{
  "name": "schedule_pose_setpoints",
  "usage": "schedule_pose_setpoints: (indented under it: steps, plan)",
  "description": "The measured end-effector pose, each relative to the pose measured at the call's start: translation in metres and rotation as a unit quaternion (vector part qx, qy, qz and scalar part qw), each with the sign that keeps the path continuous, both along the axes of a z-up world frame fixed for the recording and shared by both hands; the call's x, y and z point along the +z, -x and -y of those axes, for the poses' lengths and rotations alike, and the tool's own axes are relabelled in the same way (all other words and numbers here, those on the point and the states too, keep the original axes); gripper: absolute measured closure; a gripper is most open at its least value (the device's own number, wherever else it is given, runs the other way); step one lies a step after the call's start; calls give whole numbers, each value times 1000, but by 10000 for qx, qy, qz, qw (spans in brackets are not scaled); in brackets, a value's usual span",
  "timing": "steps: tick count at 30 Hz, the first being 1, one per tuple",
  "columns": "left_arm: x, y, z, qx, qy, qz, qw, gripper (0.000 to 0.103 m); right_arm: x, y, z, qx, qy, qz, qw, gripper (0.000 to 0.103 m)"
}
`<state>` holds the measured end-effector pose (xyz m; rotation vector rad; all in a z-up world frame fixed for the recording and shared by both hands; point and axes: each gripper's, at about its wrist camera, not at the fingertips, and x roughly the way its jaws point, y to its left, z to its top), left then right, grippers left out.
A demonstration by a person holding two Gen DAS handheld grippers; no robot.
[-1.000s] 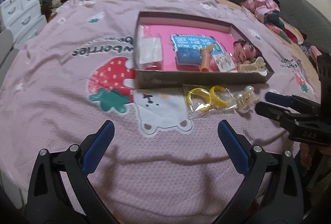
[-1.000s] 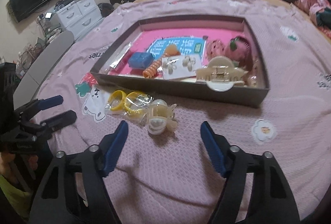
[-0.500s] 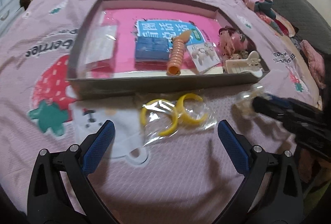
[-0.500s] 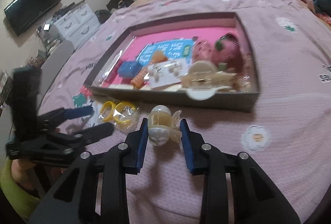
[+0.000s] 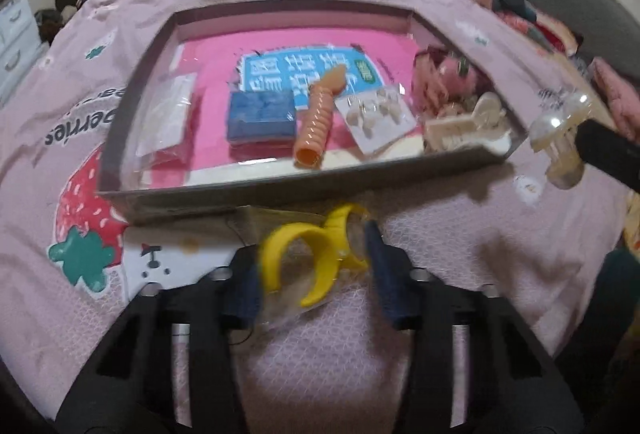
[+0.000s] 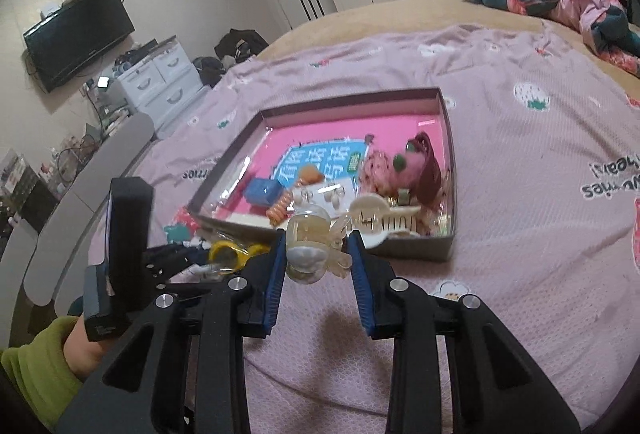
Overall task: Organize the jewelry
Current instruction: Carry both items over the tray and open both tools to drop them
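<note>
Right gripper (image 6: 316, 258) clamps a pearly hair clip (image 6: 310, 250); left gripper (image 5: 312, 270) is closing around bagged yellow rings (image 5: 308, 258).
Best carried level over the box (image 6: 448, 137) rim before release.

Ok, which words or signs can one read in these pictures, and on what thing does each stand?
"berries", upside down: printed on the pink bedspread, above the strawberry picture.
"...rries", upside down: the same print on the bedspread's right side in the right wrist view; the line beside it is too distorted to read.
Blue card in the box: large white Chinese characters, too blurred to read.
Green sticker on that card: too small.
</note>
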<state>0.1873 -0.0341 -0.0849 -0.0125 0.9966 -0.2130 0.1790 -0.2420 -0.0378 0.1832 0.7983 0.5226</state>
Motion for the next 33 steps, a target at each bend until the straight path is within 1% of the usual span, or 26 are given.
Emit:
schedule_pose_setpoints:
  steps: [2, 6, 9, 12, 21, 28, 33]
  plan:
    - [6, 3, -7, 15, 190, -19, 9998, 75, 3, 0, 2, -11, -29, 43, 10000, 73]
    - [16, 16, -14, -24, 454, 19, 9990, 78, 9, 0, 5, -40, -74, 97, 9999, 73]
    - [28, 27, -15, -50, 562, 121, 9983, 79, 13, 1, 7, -61, -93, 143, 9998, 73]
    - [48, 33, -20, -40, 618, 330, 9975, 79, 20, 2, 8, -69, -98, 222, 9997, 73]
    - [98, 17, -29, 12, 478, 887, 9949, 79, 48, -6, 10, -142, -48, 562, 9983, 73]
    - [118, -4, -32, 63, 389, 1154, 9925, 79, 71, -19, 5, -149, -8, 852, 9963, 73]
    - [125, -20, -30, 70, 347, 1252, 9915, 79, 78, -30, 3, -168, -5, 950, 9953, 73]
